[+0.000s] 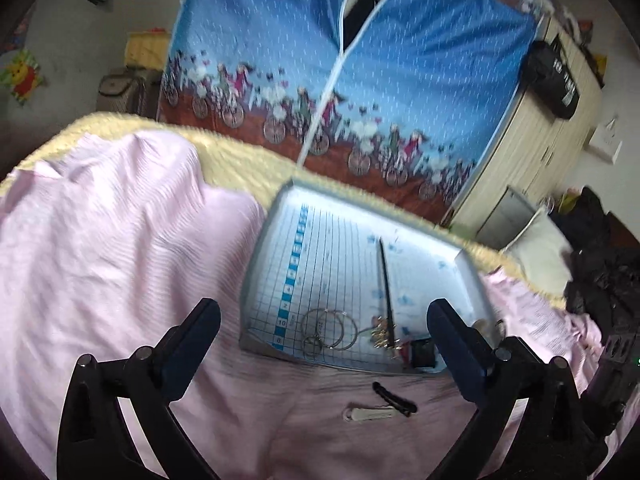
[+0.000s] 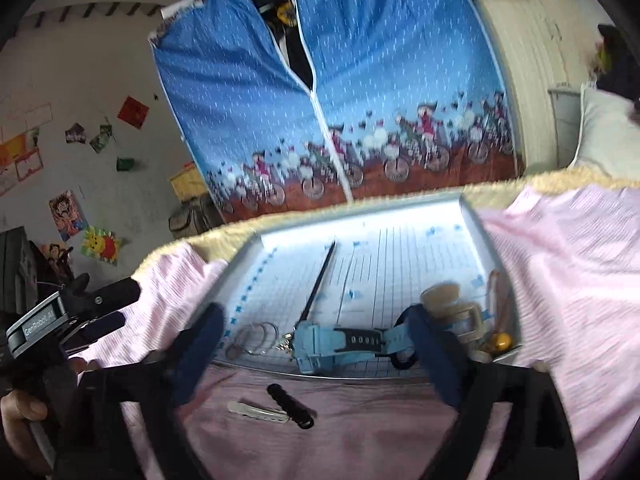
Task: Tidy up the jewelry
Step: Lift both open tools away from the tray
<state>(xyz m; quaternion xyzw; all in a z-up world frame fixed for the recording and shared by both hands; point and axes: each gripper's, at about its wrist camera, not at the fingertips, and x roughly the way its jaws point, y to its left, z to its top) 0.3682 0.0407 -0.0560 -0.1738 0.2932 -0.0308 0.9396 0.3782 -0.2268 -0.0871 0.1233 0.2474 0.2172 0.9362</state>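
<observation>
Tray (image 1: 466, 276) — shallow, grey-rimmed, lined with gridded paper, resting on the pink sheet (image 1: 100, 248) near the bed's far edge.

Hard to read: both views are motion-blurred. In my left view the tray's near right corner sits behind my left gripper's right finger (image 1: 456, 352); only a dark scrap shows there. A gold cluster (image 1: 382, 334) beside the rod's near end is too smeared to name.

Seen by one view only: my right view shows a light-blue wristwatch (image 2: 340, 344) lying crosswise along the tray's near edge, its long axis left to right, plus a pale clip-like piece (image 2: 452, 308) and a small yellow bead (image 2: 502, 340) in the right corner. It also catches my left gripper's body at far left.

Both views: a thin black hair stick (image 1: 386, 284), long axis running from the tray's near edge away toward the far rim; a cluster of silver hoops (image 1: 328, 330) at the near left, overlapping.

Off the tray, on the sheet just before it — a black hair clip (image 2: 290, 404) and a white hair clip (image 2: 258, 408), touching, both roughly crosswise.

Left gripper (image 1: 324, 344): spread wide, nothing between the fingers. Right gripper (image 2: 316, 356): likewise wide and empty, hovering over the tray's near edge.
</observation>
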